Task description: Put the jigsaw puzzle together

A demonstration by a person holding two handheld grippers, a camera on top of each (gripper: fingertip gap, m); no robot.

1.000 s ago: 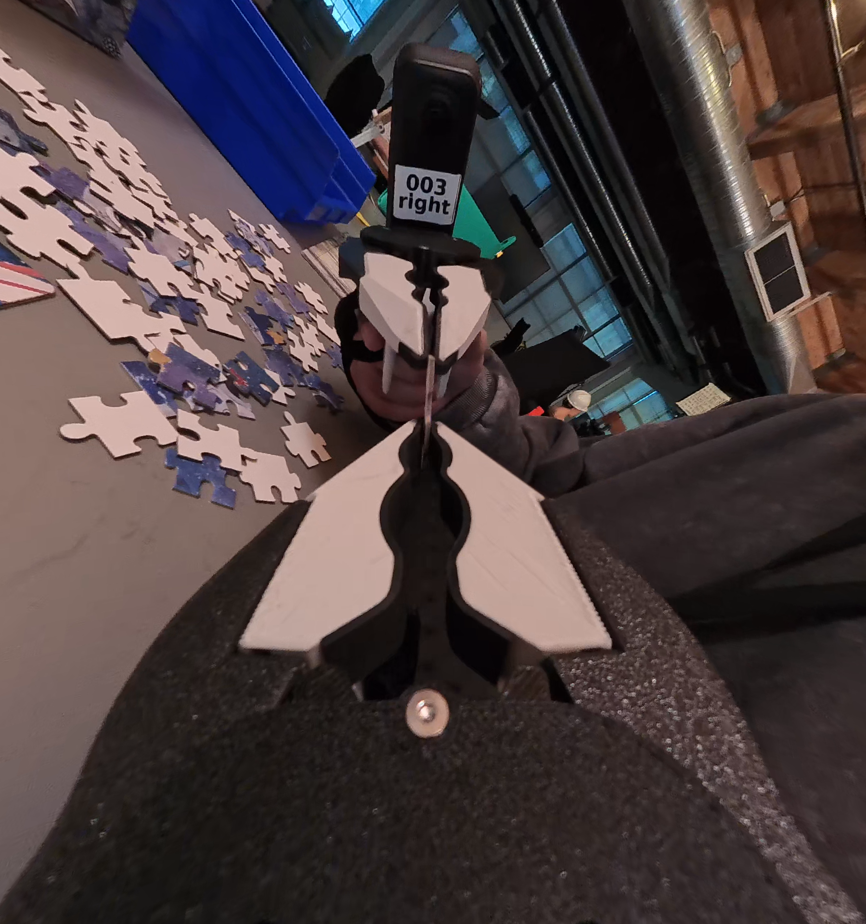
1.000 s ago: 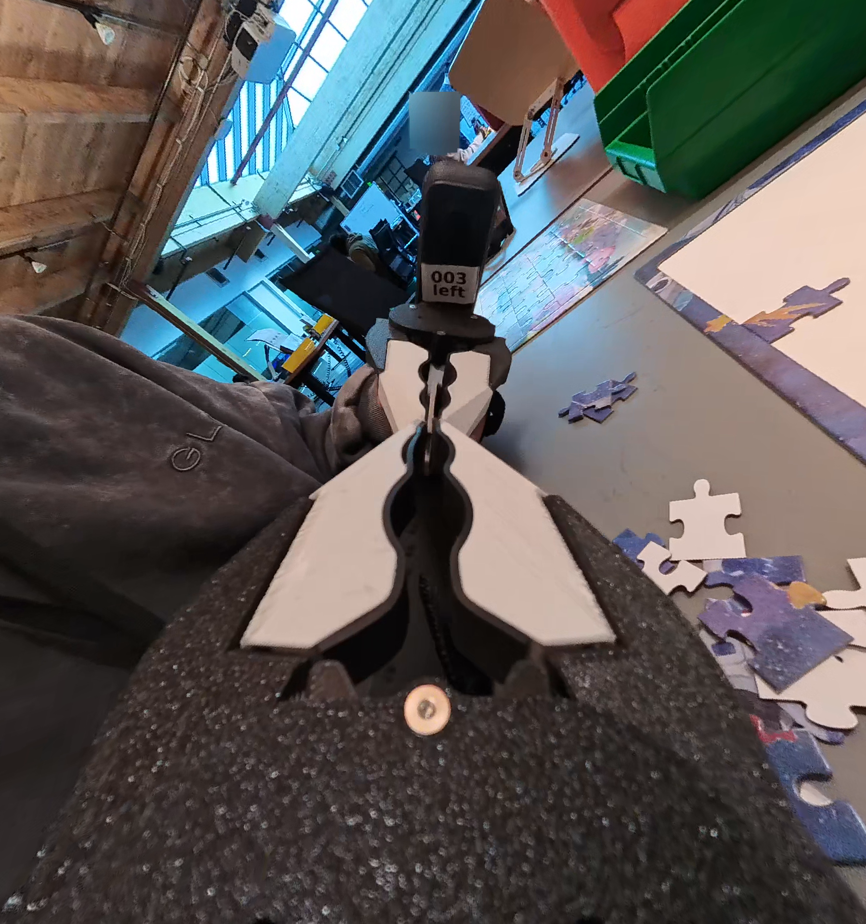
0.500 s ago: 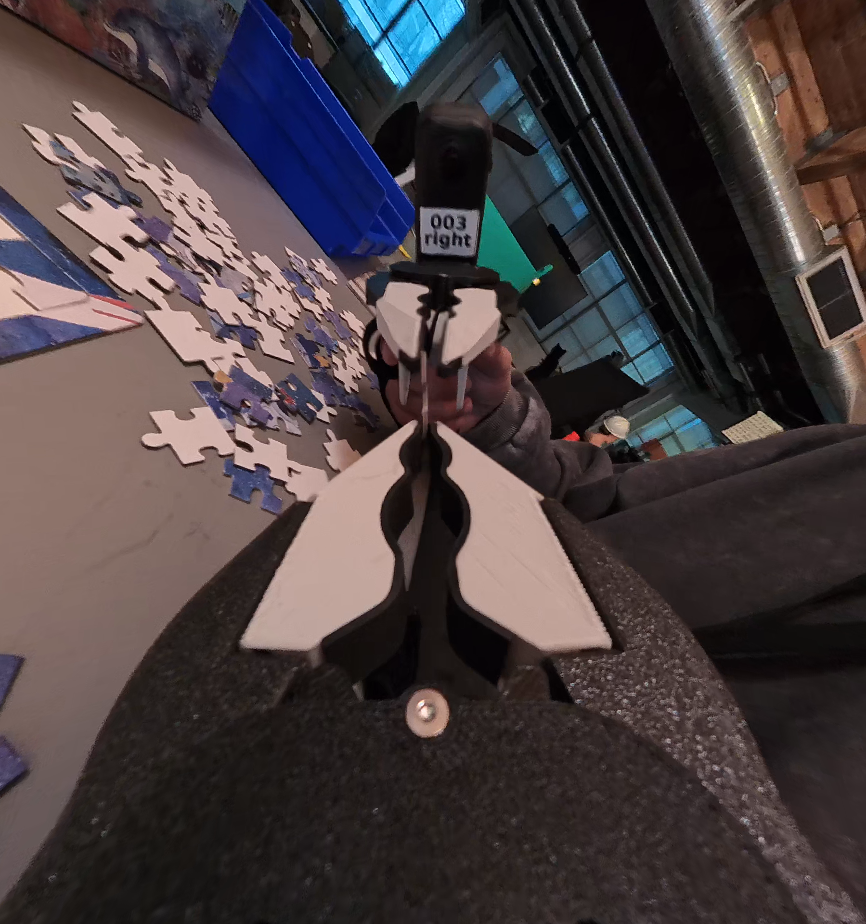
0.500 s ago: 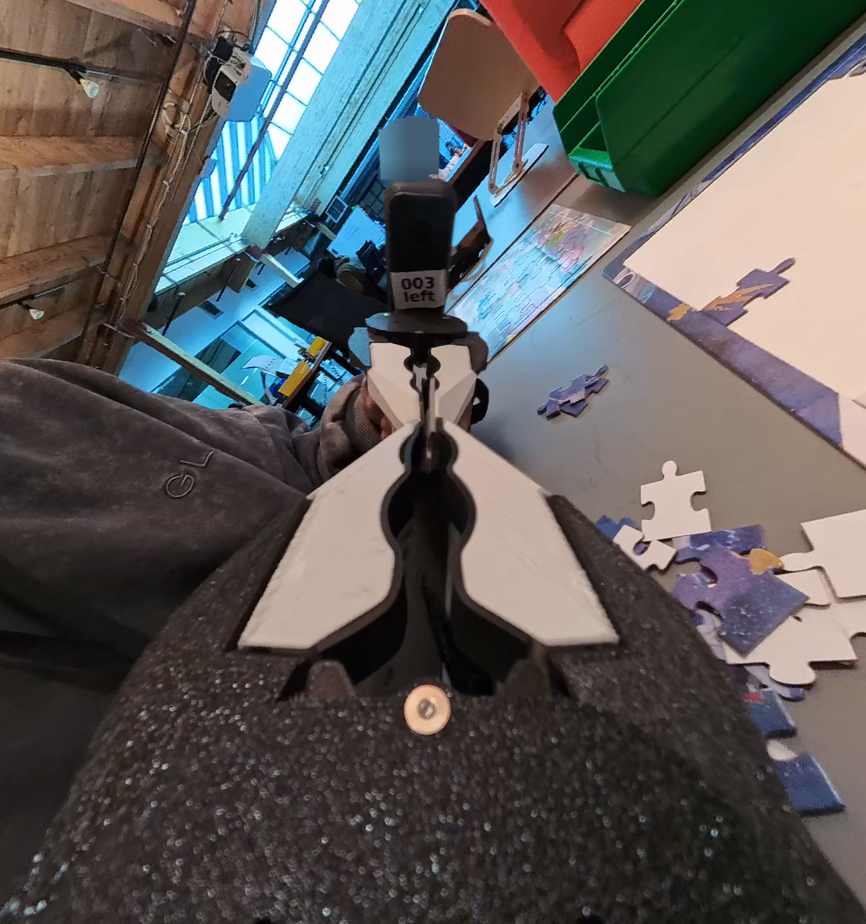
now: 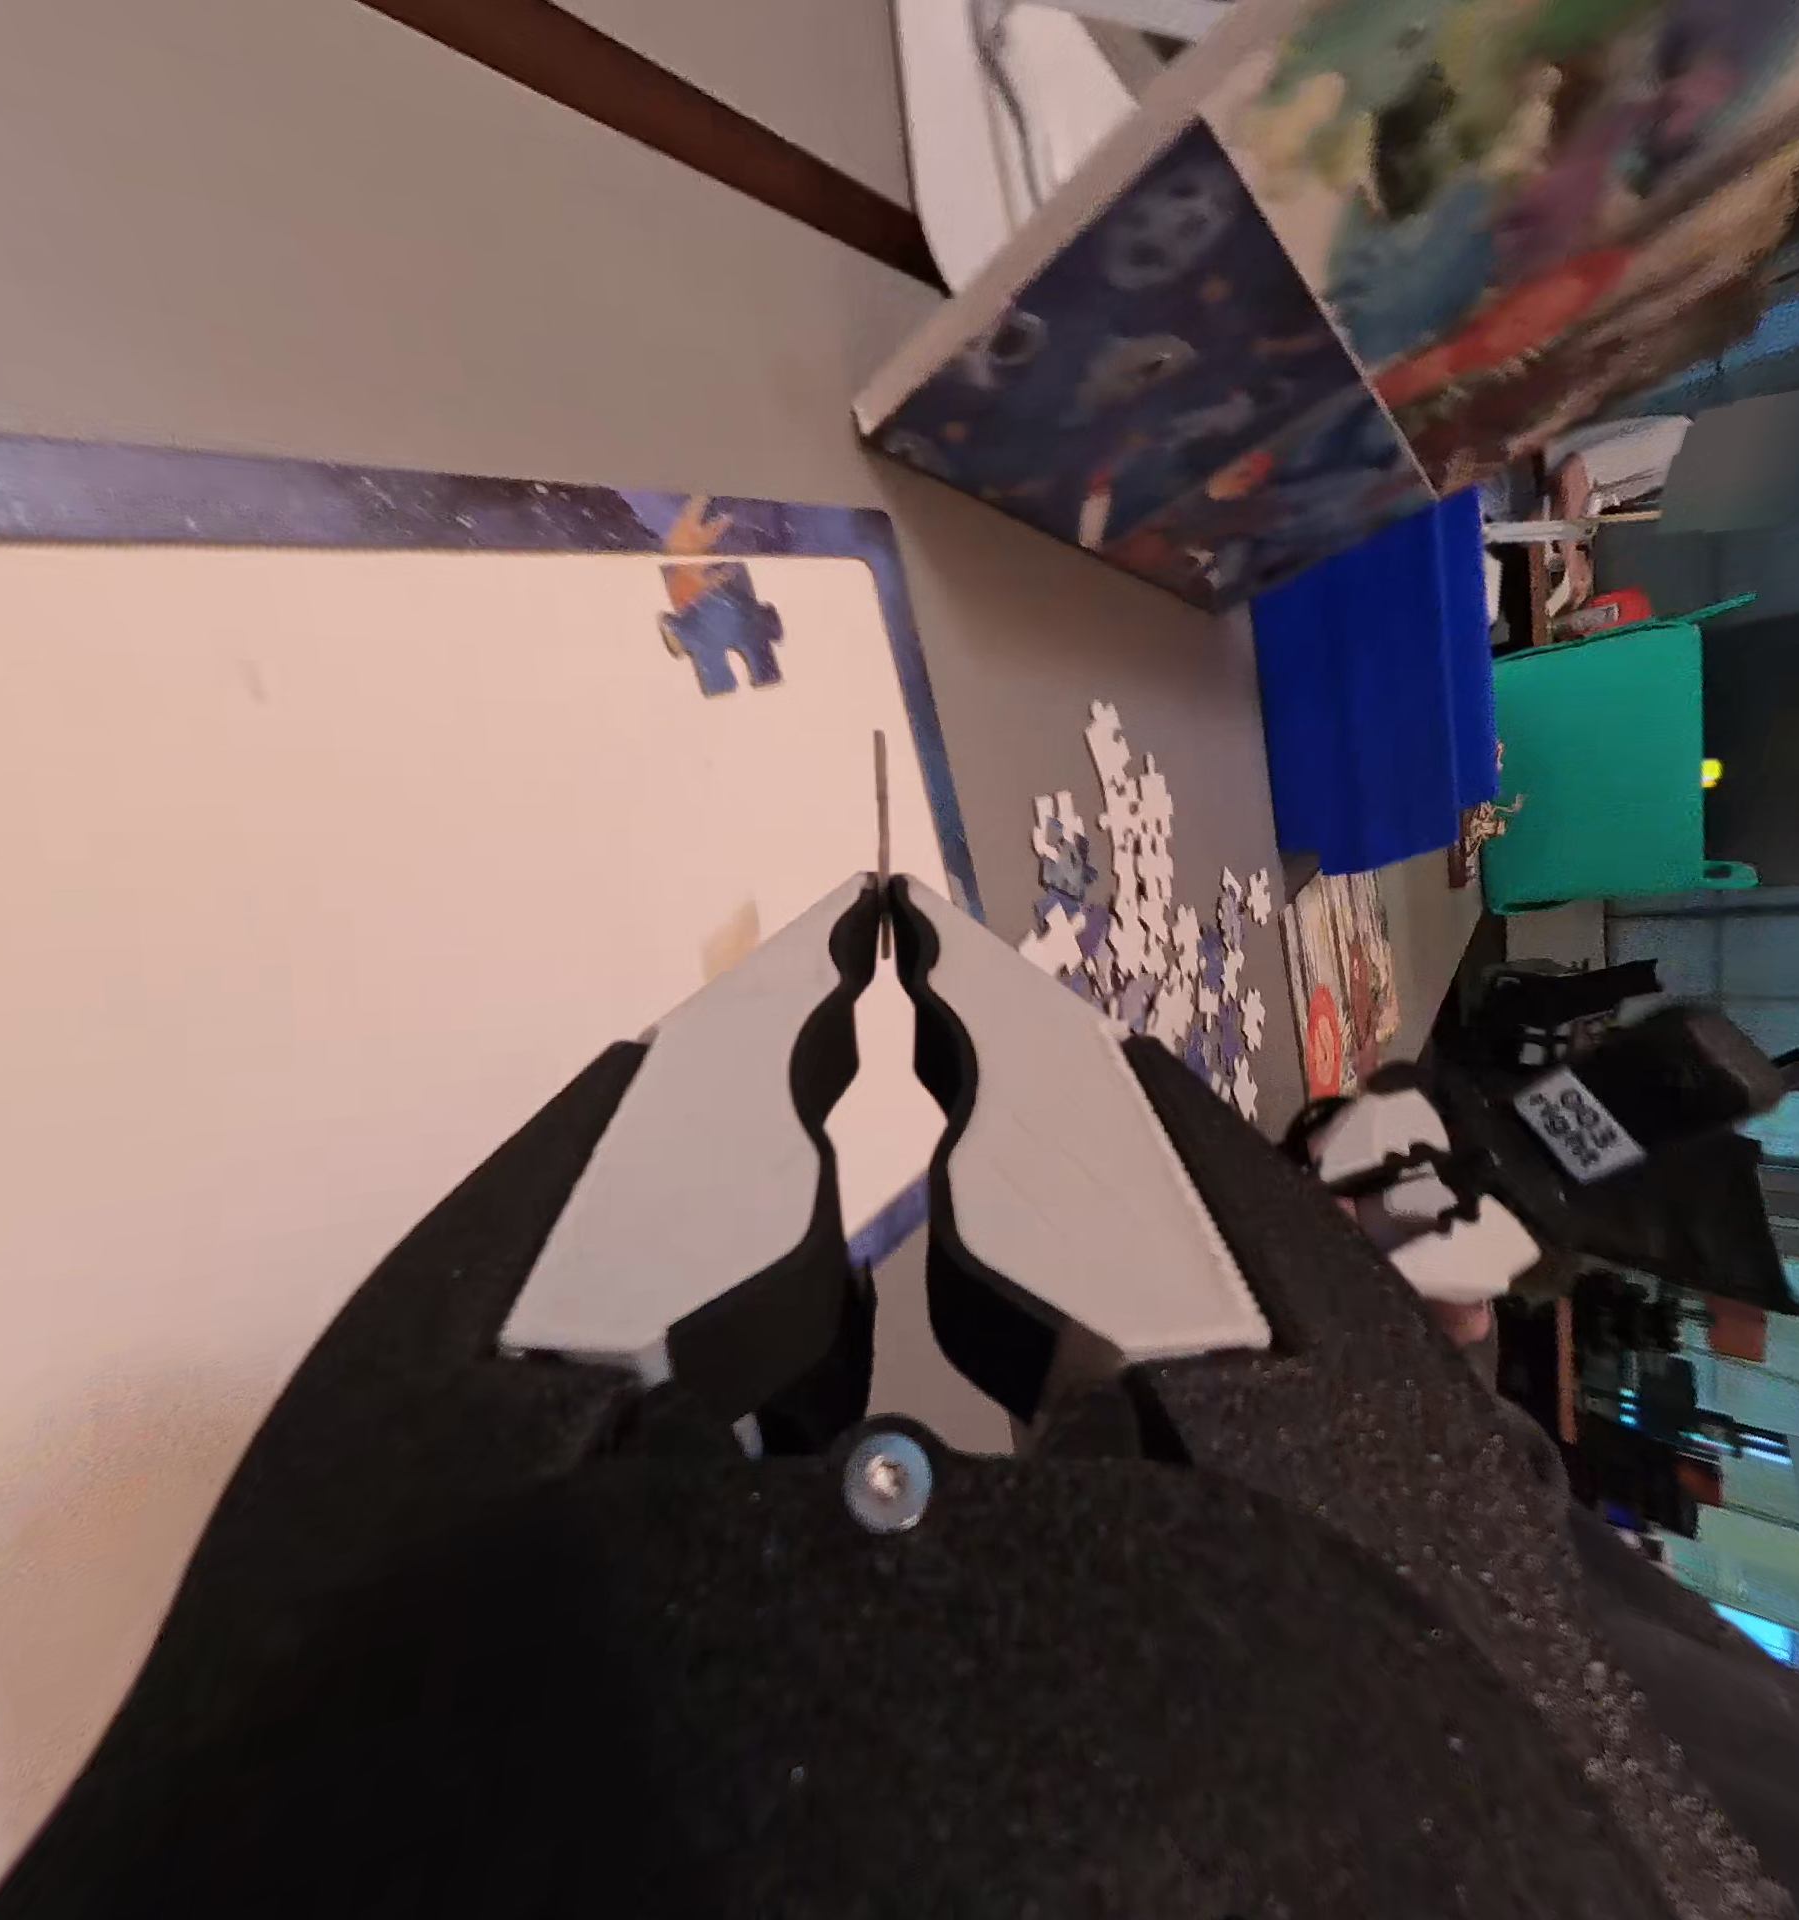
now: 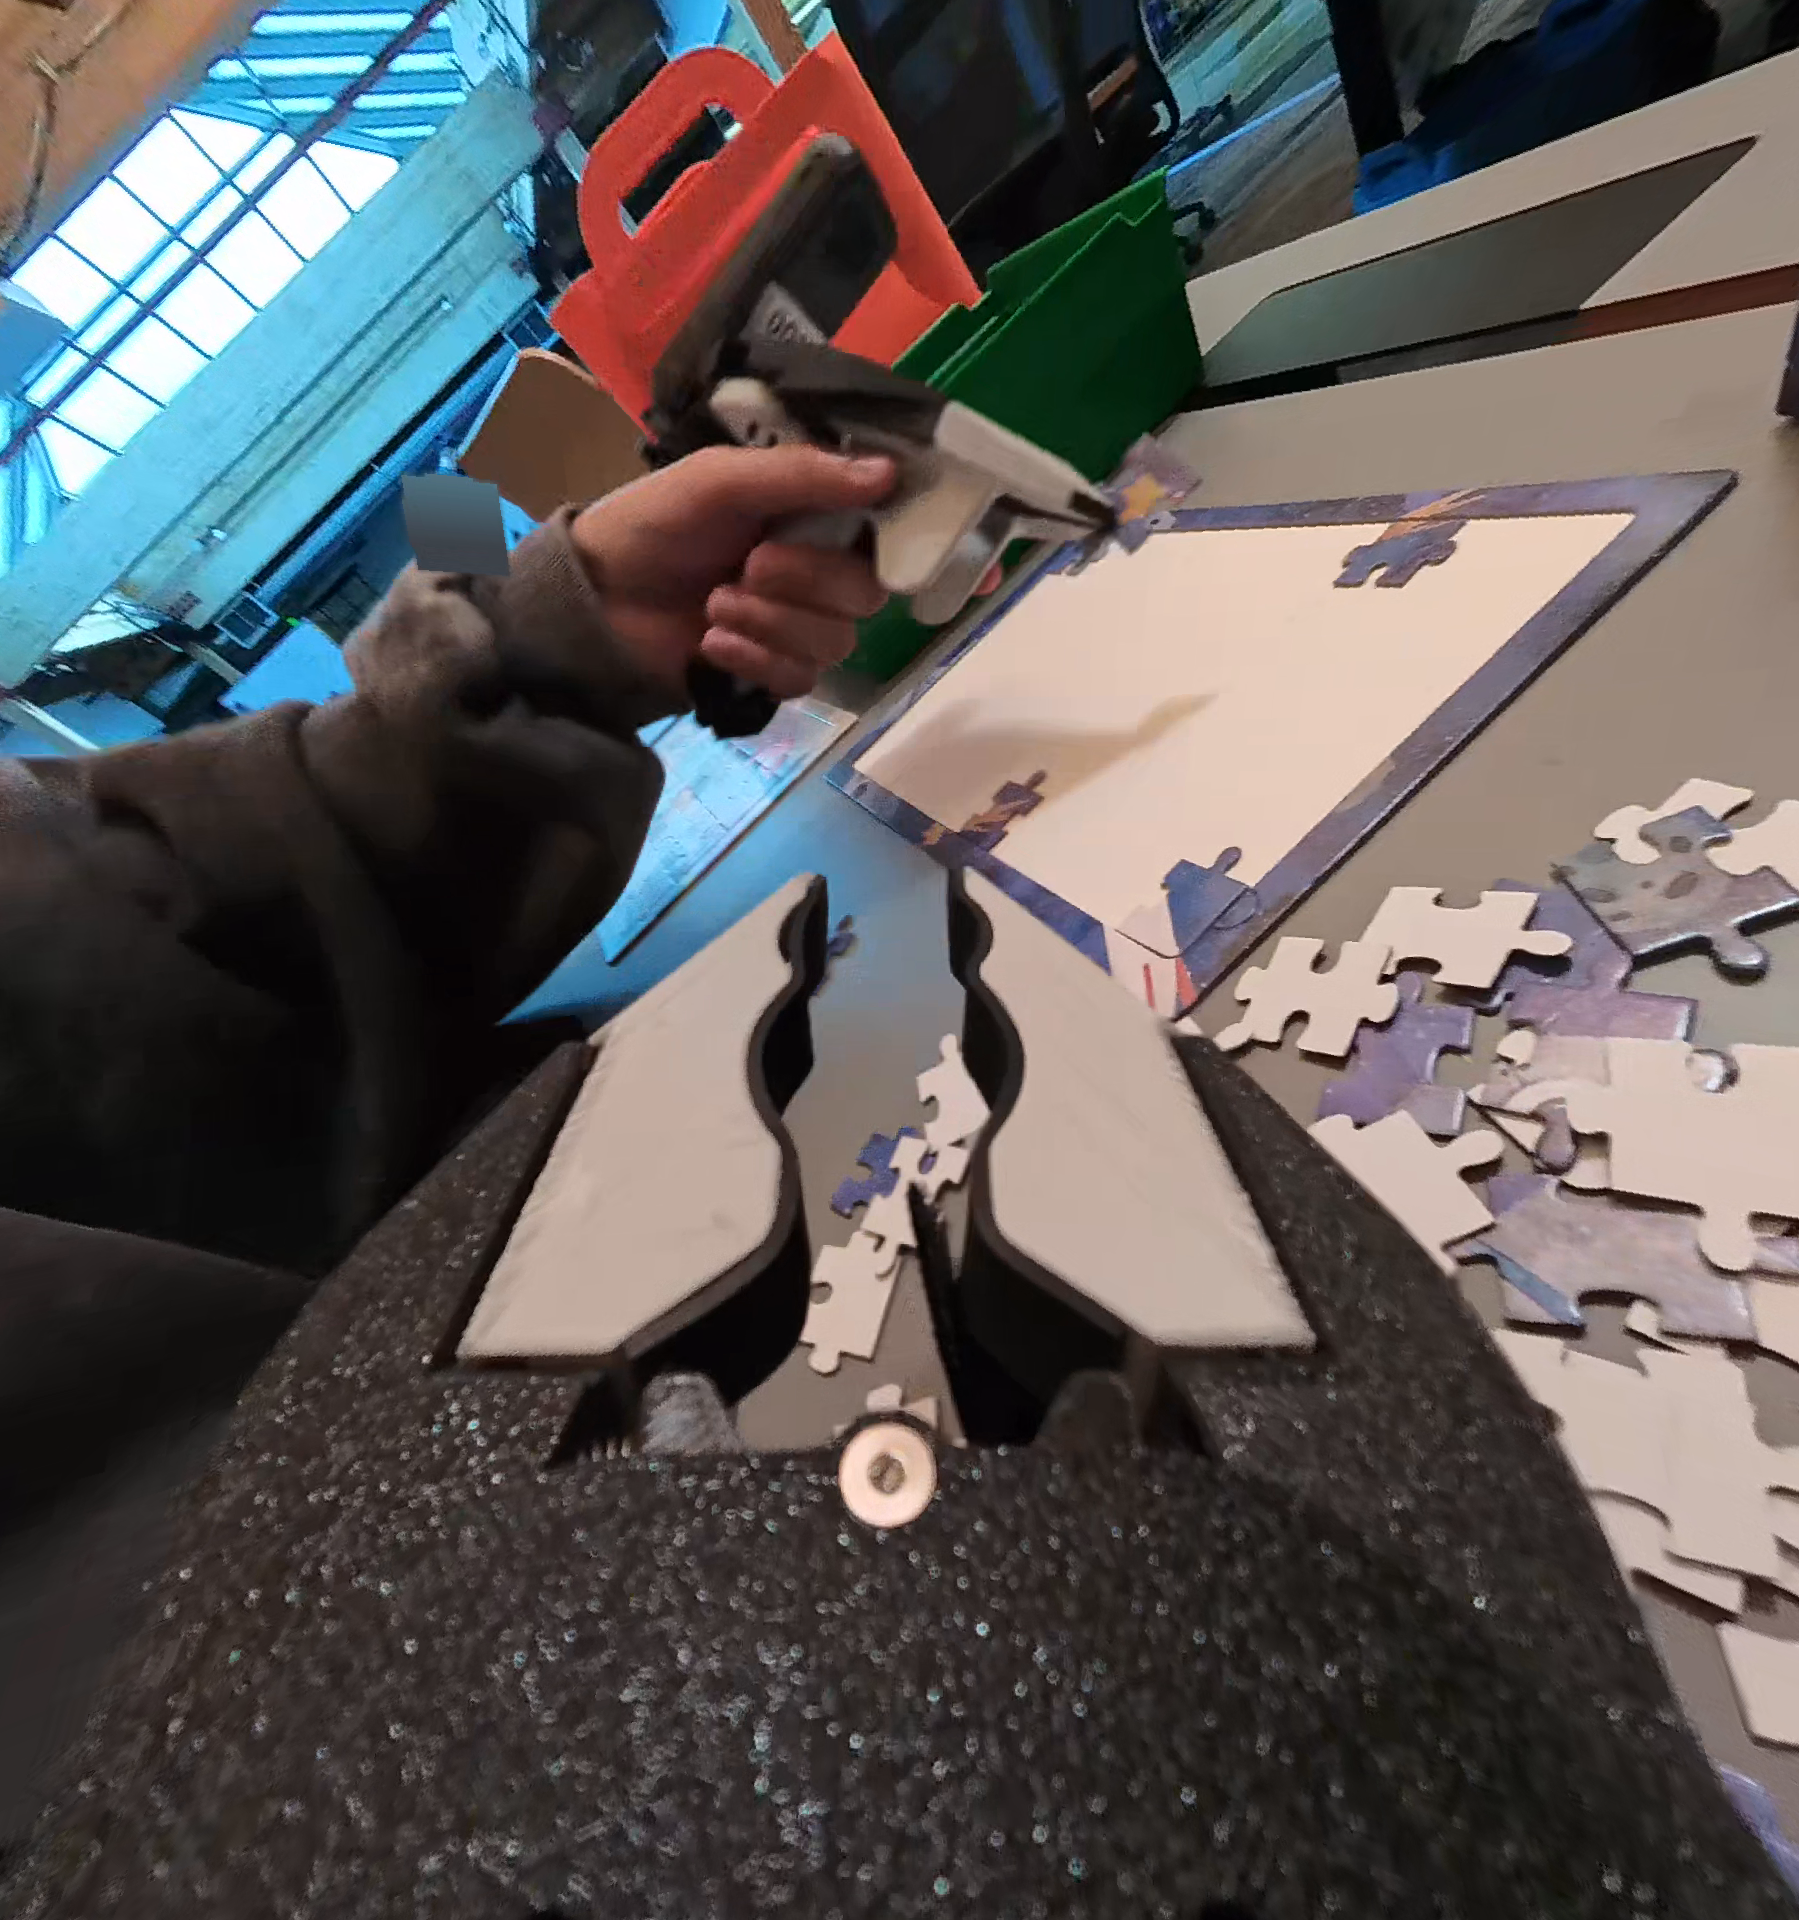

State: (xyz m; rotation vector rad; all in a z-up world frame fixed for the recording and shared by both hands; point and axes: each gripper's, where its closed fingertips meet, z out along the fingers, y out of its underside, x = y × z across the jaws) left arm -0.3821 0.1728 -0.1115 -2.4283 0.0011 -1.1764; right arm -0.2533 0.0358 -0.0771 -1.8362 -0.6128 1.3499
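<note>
Two grippers show: the left gripper (image 5: 884,883), pinched tight on a thin blue cardboard jigsaw piece (image 5: 881,821) seen edge-on, hangs over the blue-bordered white puzzle tray (image 6: 1238,665); the right gripper (image 6: 890,894), parted and empty, hovers beside that tray, above loose white-backed pieces (image 6: 1560,1101).

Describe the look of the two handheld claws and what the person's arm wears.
Each claw, left claw and right claw, has two pale grey wedge fingers with wavy black inner edges, set in a speckled black foam body with a silver screw. A dark handle tops the left one, seen from the right. The sleeve is dark grey.
</note>
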